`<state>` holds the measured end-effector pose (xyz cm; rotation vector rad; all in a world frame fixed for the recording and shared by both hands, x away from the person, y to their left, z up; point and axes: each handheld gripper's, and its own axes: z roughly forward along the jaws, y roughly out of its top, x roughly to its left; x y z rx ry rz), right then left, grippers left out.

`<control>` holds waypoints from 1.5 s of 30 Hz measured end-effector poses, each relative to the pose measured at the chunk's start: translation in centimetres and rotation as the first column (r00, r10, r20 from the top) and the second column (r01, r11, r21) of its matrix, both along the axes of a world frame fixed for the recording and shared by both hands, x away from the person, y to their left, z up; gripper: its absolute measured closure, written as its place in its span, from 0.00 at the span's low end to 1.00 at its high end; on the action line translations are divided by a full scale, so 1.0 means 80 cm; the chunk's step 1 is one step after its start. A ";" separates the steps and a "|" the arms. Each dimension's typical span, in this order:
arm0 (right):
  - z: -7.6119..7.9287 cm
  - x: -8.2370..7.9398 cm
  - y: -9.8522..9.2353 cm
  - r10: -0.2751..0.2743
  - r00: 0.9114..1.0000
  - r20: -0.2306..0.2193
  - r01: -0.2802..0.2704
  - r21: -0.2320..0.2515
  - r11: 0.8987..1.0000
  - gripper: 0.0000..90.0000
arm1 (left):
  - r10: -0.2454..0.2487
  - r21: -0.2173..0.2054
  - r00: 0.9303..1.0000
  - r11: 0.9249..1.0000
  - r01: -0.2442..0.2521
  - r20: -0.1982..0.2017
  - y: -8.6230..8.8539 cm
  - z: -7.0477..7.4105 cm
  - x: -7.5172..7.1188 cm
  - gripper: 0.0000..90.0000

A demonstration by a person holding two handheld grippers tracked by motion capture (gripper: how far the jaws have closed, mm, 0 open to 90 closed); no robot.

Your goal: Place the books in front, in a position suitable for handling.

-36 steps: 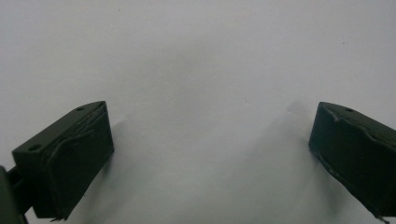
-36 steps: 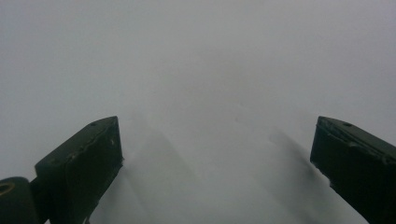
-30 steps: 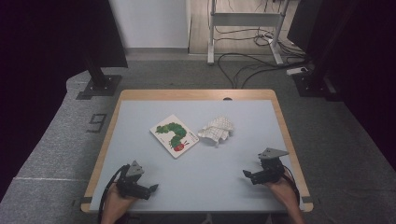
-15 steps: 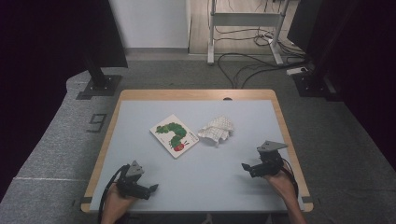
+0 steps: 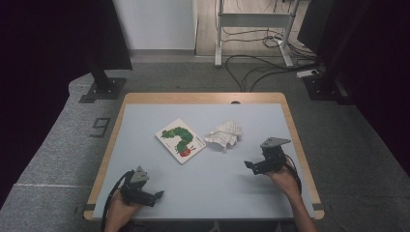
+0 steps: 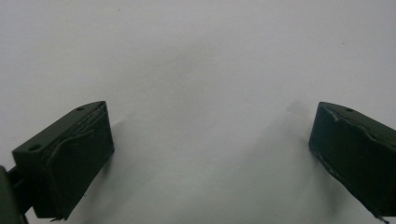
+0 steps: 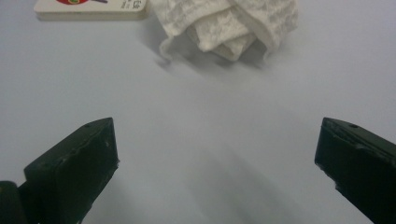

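Caterpillar board book (image 5: 180,140) just beside crumpled white cloth (image 5: 224,135), right hand-held gripper (image 5: 250,166) near cloth

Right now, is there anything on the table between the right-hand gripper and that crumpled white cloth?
Nothing: the right gripper view shows bare table from the open right gripper to the crumpled white cloth.

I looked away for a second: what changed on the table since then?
The right hand-held gripper has moved forward, toward the crumpled cloth, jaws open and holding nothing. The left hand-held gripper, the cloth and the caterpillar book stayed where they were.
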<state>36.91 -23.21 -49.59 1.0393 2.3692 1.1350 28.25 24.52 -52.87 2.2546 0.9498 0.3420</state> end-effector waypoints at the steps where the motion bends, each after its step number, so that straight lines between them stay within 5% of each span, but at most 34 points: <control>1: 0.001 0.002 0.002 0.002 1.000 0.002 -0.002 0.000 1.000 0.00 | 0.000 0.000 1.000 1.000 0.000 0.000 0.000 0.000 0.000 0.00; 45: 0.008 0.103 0.078 -0.010 1.000 -0.020 0.010 -0.010 1.000 0.00 | 0.000 -0.001 1.000 1.000 0.000 0.000 0.000 0.000 0.000 0.00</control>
